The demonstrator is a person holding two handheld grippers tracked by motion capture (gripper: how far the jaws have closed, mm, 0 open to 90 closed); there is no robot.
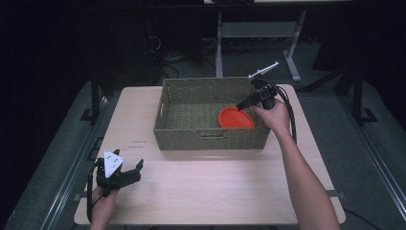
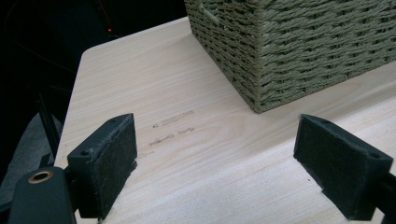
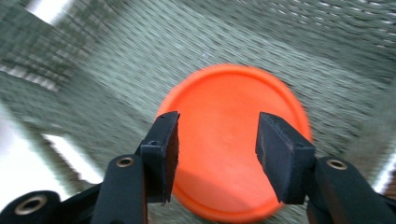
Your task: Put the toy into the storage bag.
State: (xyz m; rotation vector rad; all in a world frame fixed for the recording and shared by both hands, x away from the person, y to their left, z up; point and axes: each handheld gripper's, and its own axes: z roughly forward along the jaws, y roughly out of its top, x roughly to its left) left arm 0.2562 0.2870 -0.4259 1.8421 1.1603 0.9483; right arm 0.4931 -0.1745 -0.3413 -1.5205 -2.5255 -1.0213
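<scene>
1. Left gripper (image 1: 125, 173) sits at the near left corner of the desk (image 1: 215, 191), held in the person's left hand (image 1: 103, 203). Its grey three-cornered plate faces up, and the jaws point toward the right and slightly away from the person.
2. Left gripper view: the jaws stand wide apart with nothing between them. Bare wood lies under and ahead of the pads (image 2: 114, 161). Faint dark marks (image 2: 173, 126) show on the wood just beyond them.
3. Woven basket (image 1: 210, 136) stands past the middle of the desk, reaching to its far edge. Its near left corner shows in the left gripper view (image 2: 261, 93), well apart from the left jaws.
4. Orange disc (image 1: 234, 119) lies inside the basket, in the right half, on the woven floor and close to the near wall.
5. Right gripper (image 1: 241, 106) reaches down into the basket over its right wall, held in the person's right hand (image 1: 274, 115), with the forearm running up from the near right of the desk.
6. Right gripper view: jaws about half open. The pads (image 3: 170, 144) do not press on the disc (image 3: 219, 116), which is seen flat below and between them. Picture blurred; whether the tips touch the disc cannot be told.
7. Cable (image 1: 288, 112) trails from the right gripper along the right side of the desk.
</scene>
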